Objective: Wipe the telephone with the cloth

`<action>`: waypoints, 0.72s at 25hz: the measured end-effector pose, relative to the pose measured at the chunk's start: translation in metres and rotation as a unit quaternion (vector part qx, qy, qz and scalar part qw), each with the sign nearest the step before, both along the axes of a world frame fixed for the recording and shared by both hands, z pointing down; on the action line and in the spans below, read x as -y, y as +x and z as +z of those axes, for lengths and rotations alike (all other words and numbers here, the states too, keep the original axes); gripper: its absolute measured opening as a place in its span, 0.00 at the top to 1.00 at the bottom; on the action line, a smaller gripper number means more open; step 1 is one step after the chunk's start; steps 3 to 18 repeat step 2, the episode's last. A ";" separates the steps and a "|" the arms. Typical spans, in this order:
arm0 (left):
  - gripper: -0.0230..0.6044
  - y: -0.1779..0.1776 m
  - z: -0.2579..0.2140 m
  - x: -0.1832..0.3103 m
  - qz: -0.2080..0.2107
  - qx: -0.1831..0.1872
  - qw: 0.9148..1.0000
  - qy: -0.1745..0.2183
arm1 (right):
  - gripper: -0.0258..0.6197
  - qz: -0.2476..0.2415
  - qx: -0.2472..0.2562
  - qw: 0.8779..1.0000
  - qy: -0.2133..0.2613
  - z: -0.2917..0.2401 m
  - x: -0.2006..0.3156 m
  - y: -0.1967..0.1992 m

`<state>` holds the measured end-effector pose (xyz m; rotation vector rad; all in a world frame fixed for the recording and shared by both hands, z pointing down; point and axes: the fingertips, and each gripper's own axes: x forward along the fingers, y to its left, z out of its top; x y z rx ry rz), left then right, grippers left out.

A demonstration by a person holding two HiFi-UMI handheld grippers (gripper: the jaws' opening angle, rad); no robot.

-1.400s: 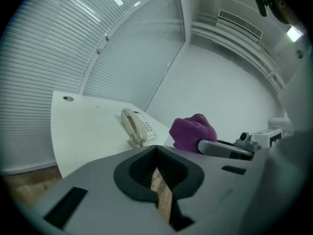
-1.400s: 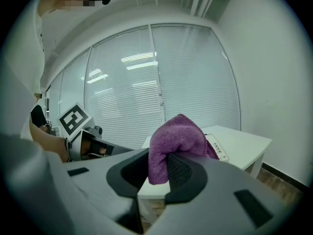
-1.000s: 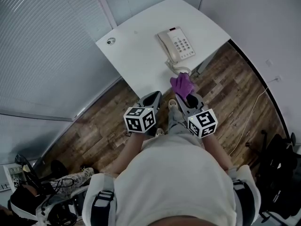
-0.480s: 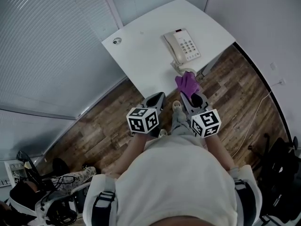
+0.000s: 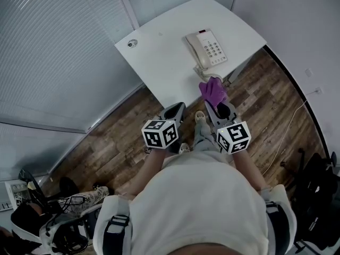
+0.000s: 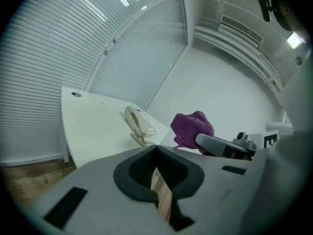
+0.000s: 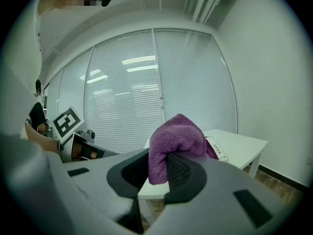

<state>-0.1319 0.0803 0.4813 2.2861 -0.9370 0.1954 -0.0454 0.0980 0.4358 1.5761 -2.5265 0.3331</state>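
A cream telephone (image 5: 207,48) with a coiled cord lies on the white table (image 5: 159,57), near its right edge; it also shows in the left gripper view (image 6: 139,124). My right gripper (image 5: 215,104) is shut on a purple cloth (image 5: 212,91), held in the air just short of the table's near edge, in front of the phone. The cloth (image 7: 175,140) bulges up out of the jaws in the right gripper view. My left gripper (image 5: 175,110) is shut with nothing in it, level with the right one and to its left, over the floor.
A round cable grommet (image 5: 132,43) sits at the table's far left corner. Glass walls with blinds (image 5: 58,52) run along the left. Wood flooring (image 5: 111,147) lies under me, a white cable (image 5: 289,126) trails on it at right, and bags and gear (image 5: 48,217) sit at lower left.
The table and phone sit slightly farther right and higher in the head view than a second ago; the cloth is now closer to the table's near edge. Both grippers stay shut.
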 end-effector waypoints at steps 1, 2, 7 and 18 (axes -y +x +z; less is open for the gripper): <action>0.93 0.000 0.000 0.000 0.001 0.000 1.000 0.001 | 0.83 -0.001 0.000 1.000 0.000 0.000 -0.001 0.000; 0.93 0.001 -0.001 0.000 0.001 0.000 1.000 0.002 | 0.83 -0.002 -0.001 1.000 0.001 -0.001 -0.002 -0.001; 0.93 0.001 -0.001 0.000 0.001 0.000 1.000 0.002 | 0.83 -0.002 -0.001 1.000 0.001 -0.001 -0.002 -0.001; 0.93 0.001 -0.001 0.000 0.001 0.000 1.000 0.002 | 0.83 -0.002 -0.001 1.000 0.001 -0.001 -0.002 -0.001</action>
